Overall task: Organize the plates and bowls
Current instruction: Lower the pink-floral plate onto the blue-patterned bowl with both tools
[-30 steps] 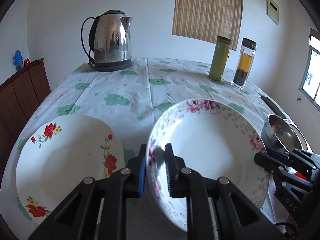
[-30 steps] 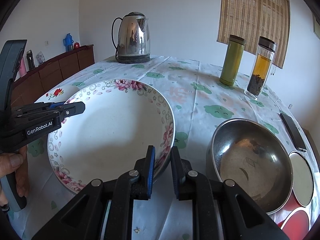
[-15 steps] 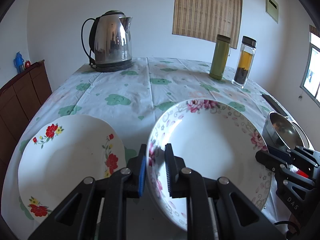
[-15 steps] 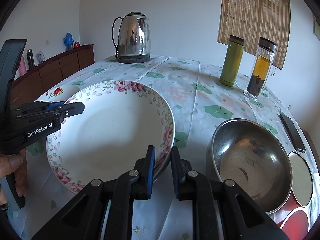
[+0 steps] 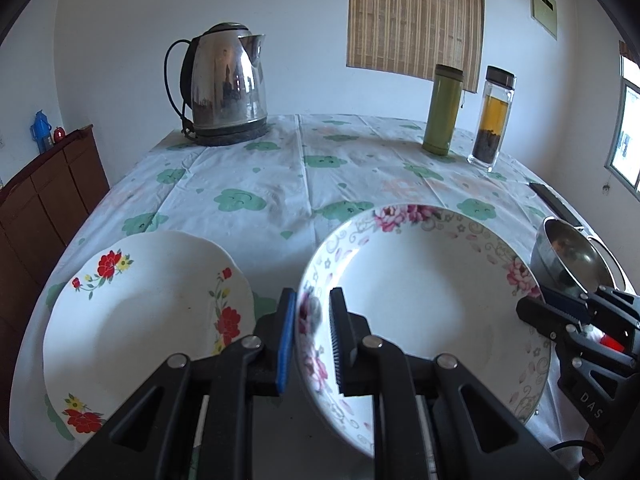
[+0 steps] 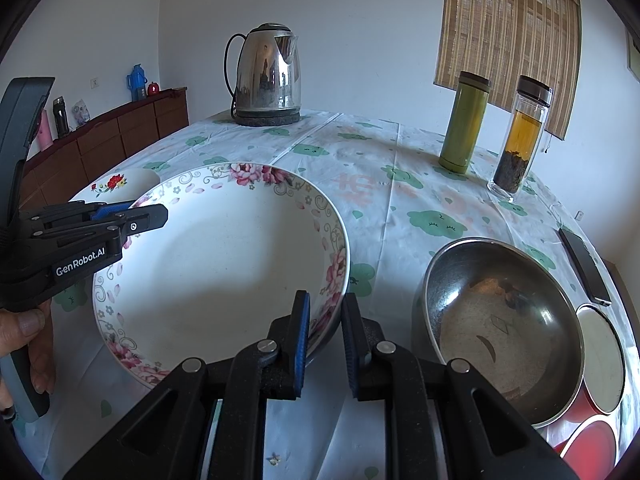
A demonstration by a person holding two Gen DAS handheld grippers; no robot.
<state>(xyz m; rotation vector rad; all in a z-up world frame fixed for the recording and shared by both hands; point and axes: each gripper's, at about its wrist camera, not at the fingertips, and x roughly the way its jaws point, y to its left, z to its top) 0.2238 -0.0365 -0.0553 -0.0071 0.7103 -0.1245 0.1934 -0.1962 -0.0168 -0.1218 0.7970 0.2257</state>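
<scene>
left gripper [image 5: 313,334]: clamped on near-left rim of pink-flowered bowl [image 5: 420,300] | right gripper [image 6: 324,340]: clamped on opposite rim | bowl spans between both jaws | red-flowered plate [image 5: 140,312] just left of left jaws, steel bowl [image 6: 500,328] right of right jaws | judged: left side nearer plate

Left claw [image 5: 312,336] clamped; right claw [image 6: 325,340] apparently clamped too.

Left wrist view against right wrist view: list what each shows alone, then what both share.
Left only: the full red-flower plate and a window. Right only: the whole steel bowl interior, a round lid, a hand on the left gripper. Shared: the pink-flower bowl gripped by both grippers, kettle, green flask, tea bottle.
</scene>
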